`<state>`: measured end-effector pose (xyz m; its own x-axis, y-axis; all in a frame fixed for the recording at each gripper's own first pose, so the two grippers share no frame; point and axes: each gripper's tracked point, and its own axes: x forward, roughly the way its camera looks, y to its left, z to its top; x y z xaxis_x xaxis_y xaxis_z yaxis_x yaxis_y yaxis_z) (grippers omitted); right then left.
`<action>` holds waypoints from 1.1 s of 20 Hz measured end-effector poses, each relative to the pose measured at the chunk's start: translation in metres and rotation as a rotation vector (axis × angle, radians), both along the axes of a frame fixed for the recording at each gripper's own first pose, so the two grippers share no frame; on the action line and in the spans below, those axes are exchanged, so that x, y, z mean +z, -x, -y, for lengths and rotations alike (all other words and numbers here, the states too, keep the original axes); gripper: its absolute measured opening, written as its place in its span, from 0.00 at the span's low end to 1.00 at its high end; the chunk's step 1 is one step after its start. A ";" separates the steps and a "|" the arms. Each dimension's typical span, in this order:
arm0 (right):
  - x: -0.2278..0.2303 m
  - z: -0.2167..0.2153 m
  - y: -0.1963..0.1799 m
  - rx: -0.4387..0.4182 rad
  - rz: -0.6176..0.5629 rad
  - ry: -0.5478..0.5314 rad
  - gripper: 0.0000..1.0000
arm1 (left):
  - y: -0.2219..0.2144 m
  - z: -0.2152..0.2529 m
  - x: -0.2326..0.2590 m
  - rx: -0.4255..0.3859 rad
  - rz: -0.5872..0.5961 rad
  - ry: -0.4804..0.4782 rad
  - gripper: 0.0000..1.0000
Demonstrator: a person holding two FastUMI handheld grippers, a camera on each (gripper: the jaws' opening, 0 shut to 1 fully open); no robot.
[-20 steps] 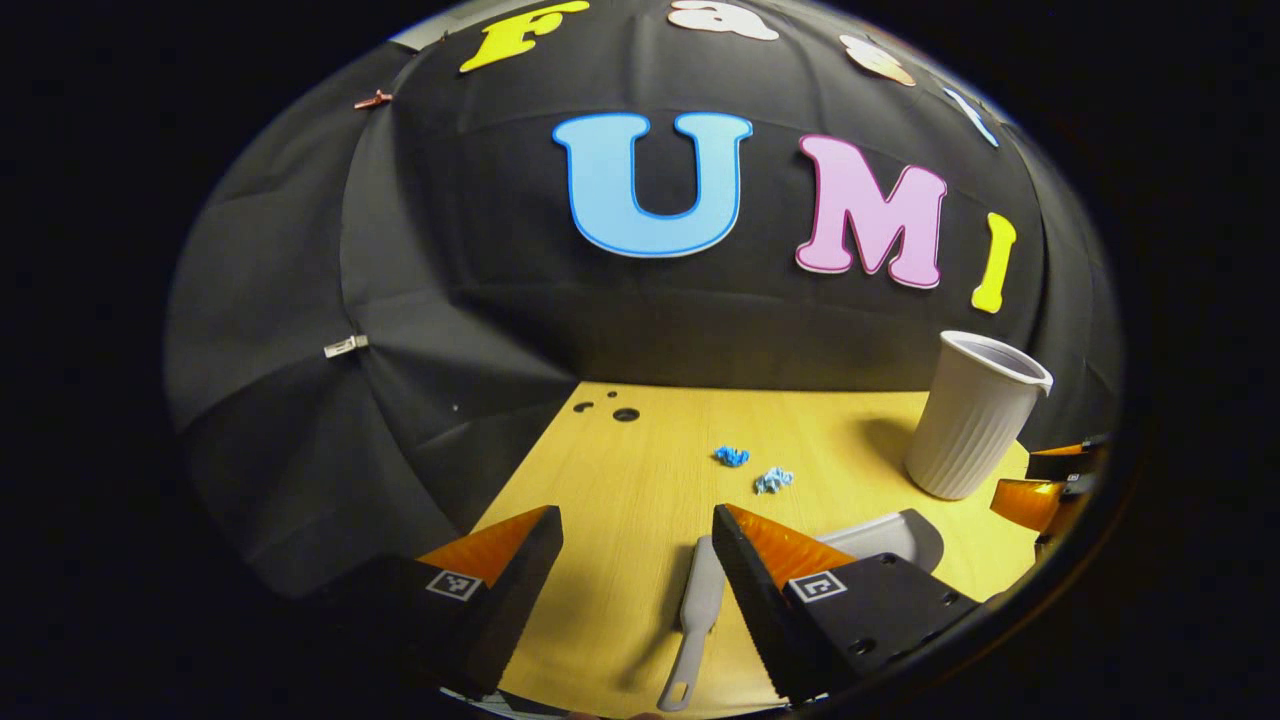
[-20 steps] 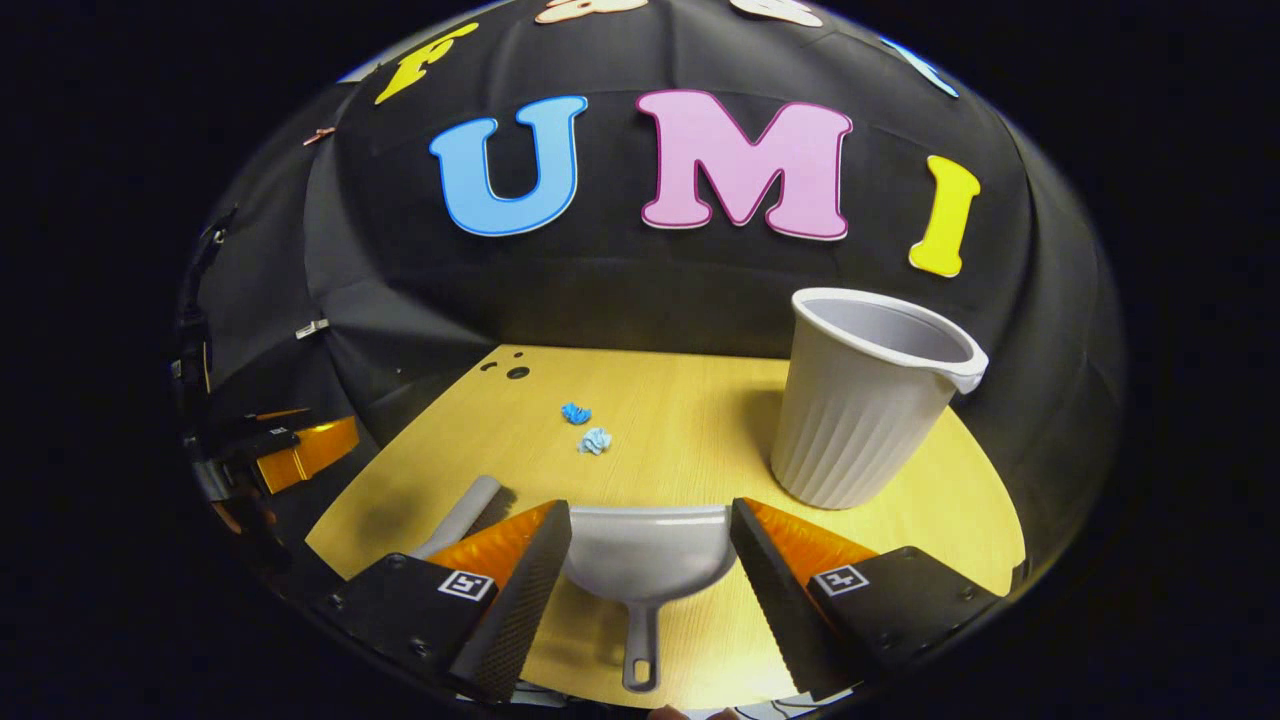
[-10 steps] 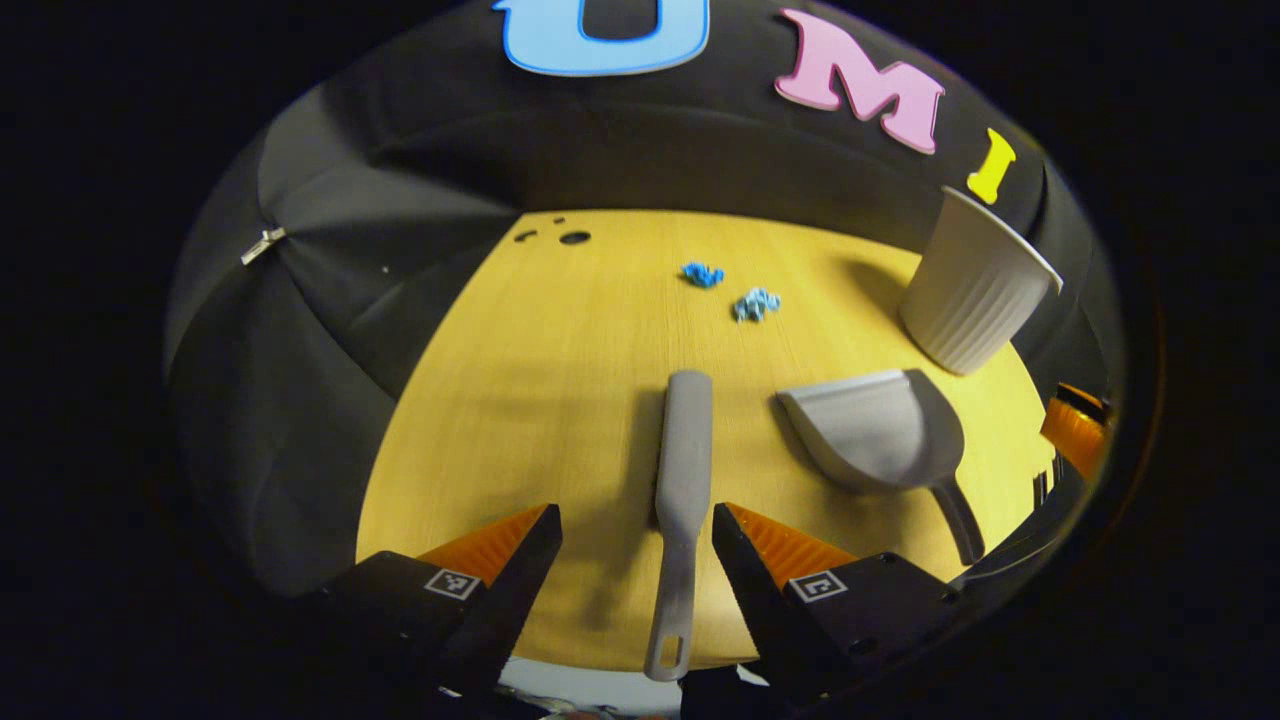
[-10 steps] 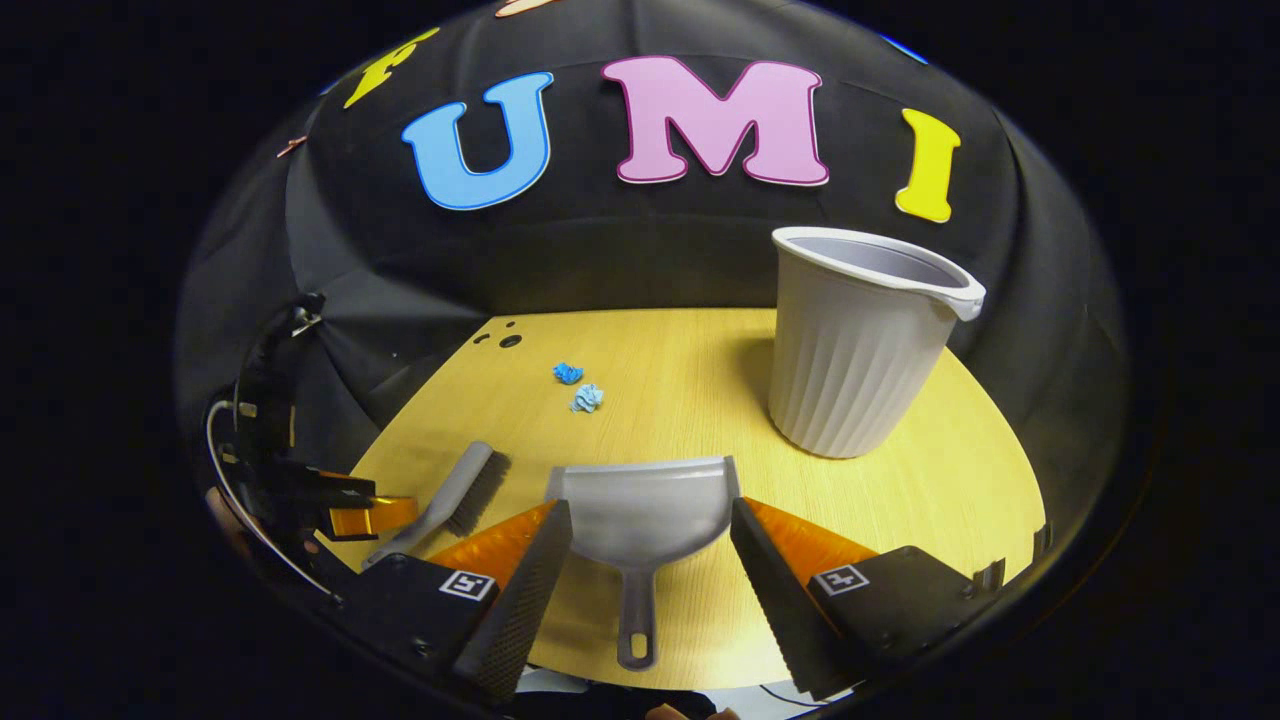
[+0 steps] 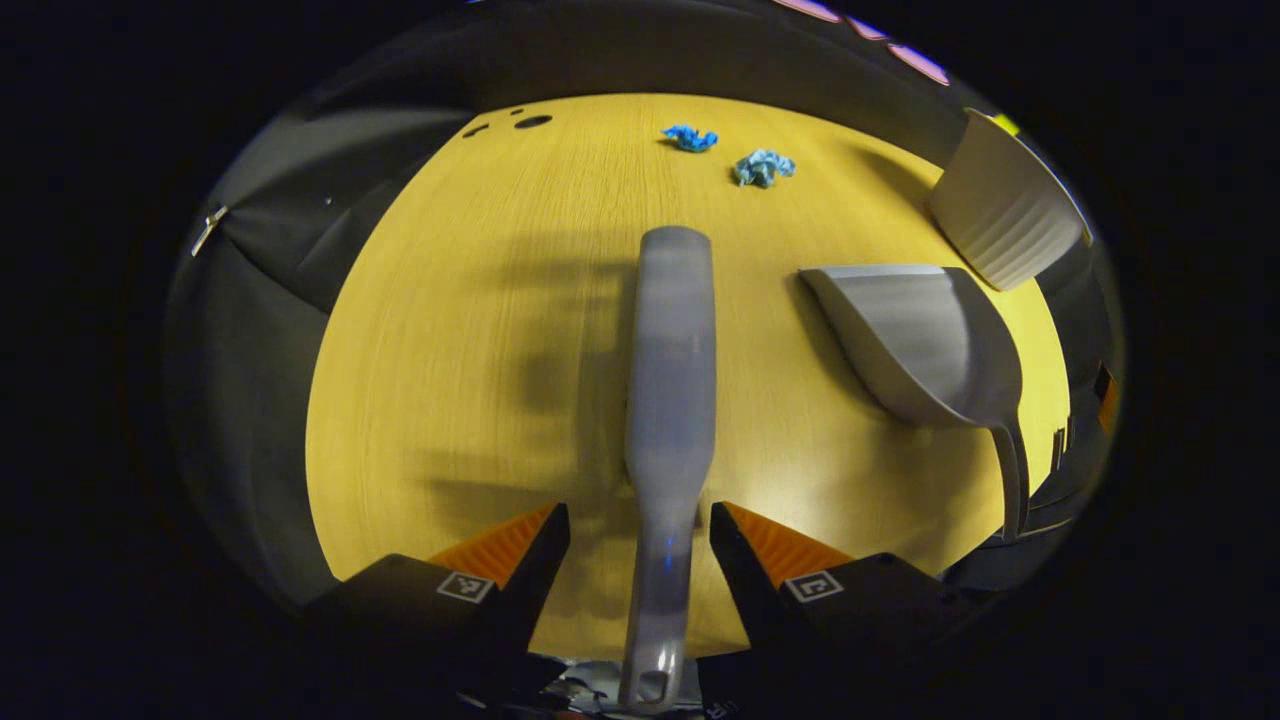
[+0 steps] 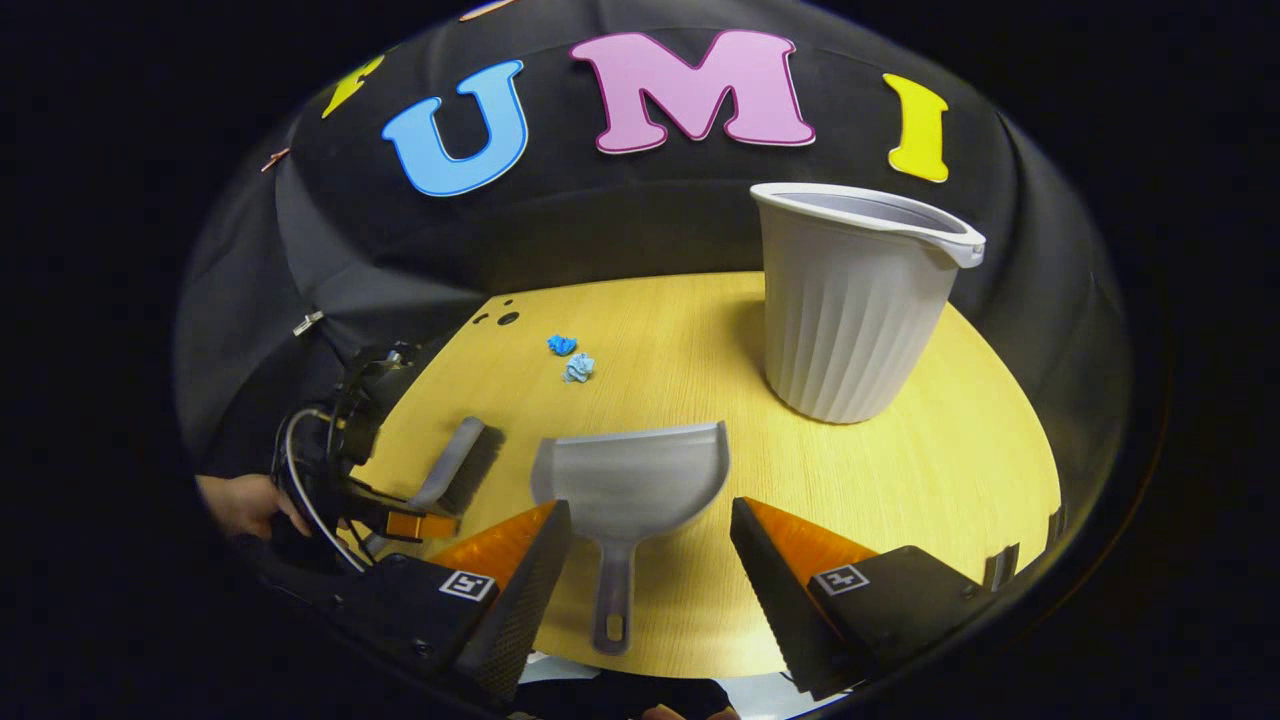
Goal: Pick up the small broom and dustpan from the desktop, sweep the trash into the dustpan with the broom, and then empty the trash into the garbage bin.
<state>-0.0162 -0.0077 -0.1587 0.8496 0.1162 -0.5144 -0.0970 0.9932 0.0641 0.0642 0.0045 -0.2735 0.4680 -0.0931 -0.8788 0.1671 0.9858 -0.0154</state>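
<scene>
Left gripper open wide, straddling broom handle, no contact visible. Right gripper open wide, dustpan handle between fingers, untouched. Broom left of dustpan on desktop. Two blue trash bits farther back. Bin upright, far right.

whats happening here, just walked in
A person holds a gripper in each hand over a wooden desk. The left gripper is open, with the small broom handle lying between its fingers, not yet clamped. The right gripper is open above the dustpan handle. Two blue scraps of trash lie farther back, and the empty-looking garbage bin stands upright to the right. No sweeping has started.
</scene>
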 end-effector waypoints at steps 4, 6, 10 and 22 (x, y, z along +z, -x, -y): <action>-0.014 -0.005 -0.004 0.033 -0.053 0.008 0.99 | -0.007 0.007 -0.005 0.003 -0.027 -0.024 0.65; -0.023 -0.009 -0.005 0.039 -0.090 0.017 0.99 | -0.010 0.012 -0.002 -0.026 -0.032 -0.029 0.48; -0.059 -0.017 0.003 0.030 -0.227 0.073 0.99 | -0.011 0.012 -0.003 -0.046 -0.053 -0.060 0.28; -0.135 -0.020 -0.024 -0.057 -0.474 0.153 0.99 | -0.012 0.013 -0.005 -0.065 -0.008 -0.044 0.27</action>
